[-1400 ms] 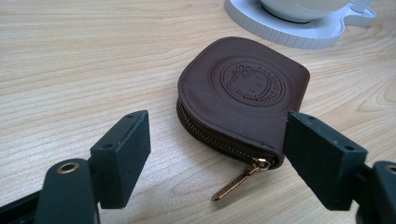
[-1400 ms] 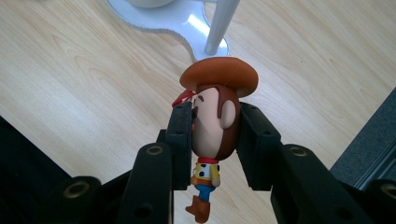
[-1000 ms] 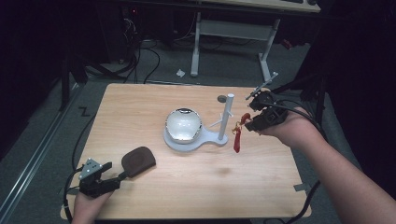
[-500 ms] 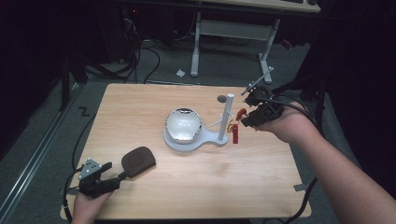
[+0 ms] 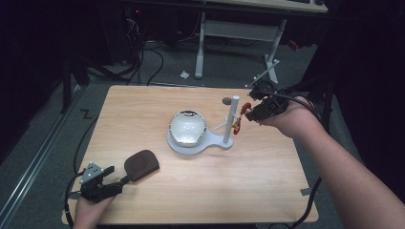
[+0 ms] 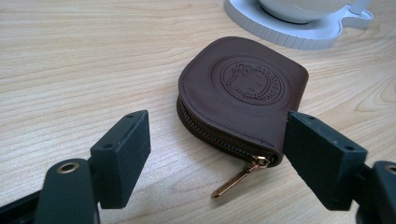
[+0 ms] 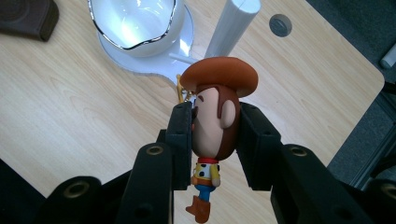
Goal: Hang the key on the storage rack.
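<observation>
- The right hand-held gripper [image 5: 249,112] carried the cowboy figure [image 7: 215,119] in from nearer the table's right edge toward the white post [image 5: 231,118].
- The figure ended just beside that post, raised slightly higher.

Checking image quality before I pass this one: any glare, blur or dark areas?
High view: surroundings very dark, wooden table lit. Right gripper view: glare whitens the glossy white bowl; cowboy figure keychain sharp. Left gripper view: brown leather zip pouch crisp, near jaws slightly soft.
</observation>
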Action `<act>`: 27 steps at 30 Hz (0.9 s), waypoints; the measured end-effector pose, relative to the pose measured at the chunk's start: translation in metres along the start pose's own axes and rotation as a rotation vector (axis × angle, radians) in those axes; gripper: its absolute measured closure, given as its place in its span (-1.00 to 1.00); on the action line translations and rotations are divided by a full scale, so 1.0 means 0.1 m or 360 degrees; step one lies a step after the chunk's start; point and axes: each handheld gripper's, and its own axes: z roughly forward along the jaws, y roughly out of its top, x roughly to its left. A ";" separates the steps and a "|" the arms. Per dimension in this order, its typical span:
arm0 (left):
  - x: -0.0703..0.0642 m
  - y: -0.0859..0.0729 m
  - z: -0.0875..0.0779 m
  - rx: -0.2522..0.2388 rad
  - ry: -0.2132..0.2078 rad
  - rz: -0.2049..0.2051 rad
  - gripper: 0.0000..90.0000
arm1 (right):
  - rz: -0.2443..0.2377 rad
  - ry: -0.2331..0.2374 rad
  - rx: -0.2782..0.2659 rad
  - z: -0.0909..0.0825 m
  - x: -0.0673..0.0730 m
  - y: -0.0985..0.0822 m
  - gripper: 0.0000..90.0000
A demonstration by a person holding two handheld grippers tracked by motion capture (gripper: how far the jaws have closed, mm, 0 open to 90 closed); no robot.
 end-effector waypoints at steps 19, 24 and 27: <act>0.00 0.00 -0.01 -0.0002 -0.0001 -0.0001 -0.47 | -0.0006 0.0007 -0.0003 0.11 0.01 0.04 0.52; -0.01 0.00 0.00 0.0000 -0.0001 0.0004 -0.47 | 0.0027 0.0014 0.0008 0.17 -0.04 -0.05 0.52; -0.01 0.00 0.00 0.0001 -0.0003 0.0004 -0.47 | 0.0043 0.0024 0.0014 0.23 -0.07 -0.12 0.52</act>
